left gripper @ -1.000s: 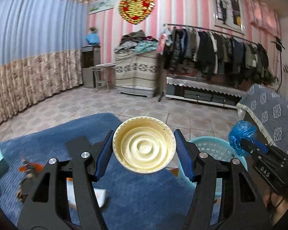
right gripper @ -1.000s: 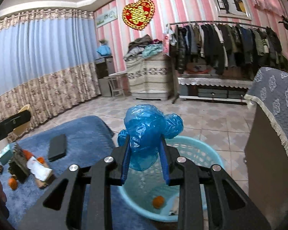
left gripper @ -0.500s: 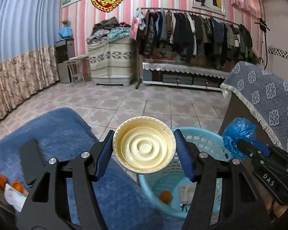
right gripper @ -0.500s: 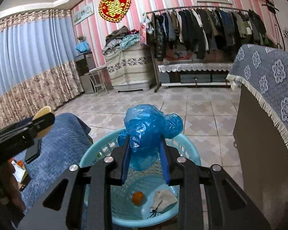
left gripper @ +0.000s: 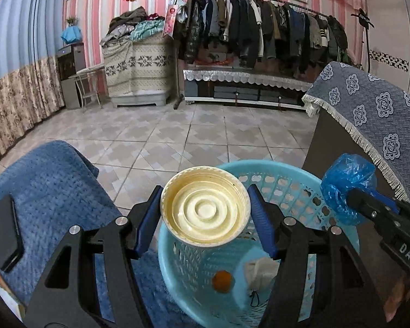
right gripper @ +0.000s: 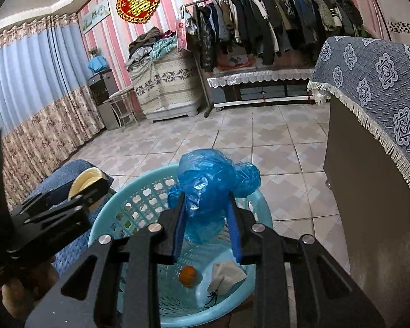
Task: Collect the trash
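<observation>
So we've got both hands full over the basket (left gripper: 284, 186) right now. In the left wrist view, the left gripper (left gripper: 205, 213) has its fingers (left gripper: 147, 218) clamped on either side of a cream plastic lid (left gripper: 205, 213), ridged rings facing the camera, sitting dead centre of the frame and hanging over the near left rim of the light blue laundry-style basket. Our right gripper (right gripper: 205, 218) is pinching a crumpled blue plastic bag (right gripper: 210, 186), with the bag bulging out above the fingers (right gripper: 177, 229), lower middle of the right wrist view, right above the basket opening. From the left wrist view the same bag shows up at the right edge of the frame, just over the basket's far rim. Down in the bottom of the basket there's a small orange fruit (right gripper: 187, 274) and a little beige drawstring pouch (right gripper: 227, 276) lying next to each other. A blue blanket (left gripper: 49, 180) fills the lower left of the left view with a black phone (left gripper: 5, 229) lying on it, and a cabinet with a grey patterned cloth (right gripper: 374, 82) stands just right of the basket.
</observation>
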A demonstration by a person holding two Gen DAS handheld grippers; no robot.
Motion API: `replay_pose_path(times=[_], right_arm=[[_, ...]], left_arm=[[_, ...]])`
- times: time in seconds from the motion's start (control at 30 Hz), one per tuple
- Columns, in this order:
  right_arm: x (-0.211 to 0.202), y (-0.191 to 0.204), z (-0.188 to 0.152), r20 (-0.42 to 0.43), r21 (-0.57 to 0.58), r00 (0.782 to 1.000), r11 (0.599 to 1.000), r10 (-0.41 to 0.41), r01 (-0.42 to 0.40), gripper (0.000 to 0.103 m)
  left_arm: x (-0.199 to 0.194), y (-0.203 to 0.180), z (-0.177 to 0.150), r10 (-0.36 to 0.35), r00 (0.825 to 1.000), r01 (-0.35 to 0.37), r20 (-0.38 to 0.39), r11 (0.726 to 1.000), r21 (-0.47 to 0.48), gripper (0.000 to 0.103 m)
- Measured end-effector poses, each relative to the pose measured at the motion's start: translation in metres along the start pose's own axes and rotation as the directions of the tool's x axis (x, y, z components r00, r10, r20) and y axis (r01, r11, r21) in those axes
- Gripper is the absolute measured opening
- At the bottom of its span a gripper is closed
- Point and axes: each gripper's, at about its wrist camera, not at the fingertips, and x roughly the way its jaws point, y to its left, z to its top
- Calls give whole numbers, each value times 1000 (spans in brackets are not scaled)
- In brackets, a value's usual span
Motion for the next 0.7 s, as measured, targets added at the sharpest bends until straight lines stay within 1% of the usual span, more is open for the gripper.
replay_pose_path(times=[0.07, 0.1, 0.13, 0.2, 0.27, 0.33, 0.4, 0.57, 0.67, 0.7], right_arm=[[1, 3, -1, -4, -5, 1000, 1000, 3, -3, 28], [2, 6, -1, -7, -14, 1000, 1000, 6, -6, 28], [2, 7, -1, -9, -19, 1000, 1000, 7, -7, 28], [4, 11, -2, -13, -32, 1000, 999, 9, -9, 28], [5, 14, -3, -15, -33, 1000, 999, 19, -20, 28], [9, 19, -3, -24, -43, 999, 999, 31, -32, 28], [11, 27, -4, -30, -60, 999, 997, 41, -43, 28], [15, 47, -8, -33, -96, 998, 994, 57, -60, 28], [19, 49, -7, -39, -94, 997, 994, 59, -63, 30], [20, 51, -8, -41, -95, 998, 994, 54, -57, 32]], left_arm=[[2, 2, 0, -5, 1000, 5, -1, 1000, -9, 66], [3, 3, -1, 5, 1000, -5, 2, 1000, -13, 73], [2, 4, 0, 19, 1000, -19, 7, 1000, -16, 77], [-6, 9, 3, 40, 999, -39, 24, 999, -23, 80], [-17, 16, 7, 75, 996, -74, 48, 997, -24, 84], [-29, 23, 9, 117, 990, -115, 74, 993, -31, 92], [-44, 31, 11, 174, 980, -171, 101, 985, -36, 93], [-83, 52, 9, 267, 953, -260, 142, 963, -66, 97], [-94, 63, 5, 313, 942, -303, 122, 949, -91, 97], [-99, 67, 2, 328, 937, -316, 119, 943, -105, 97]])
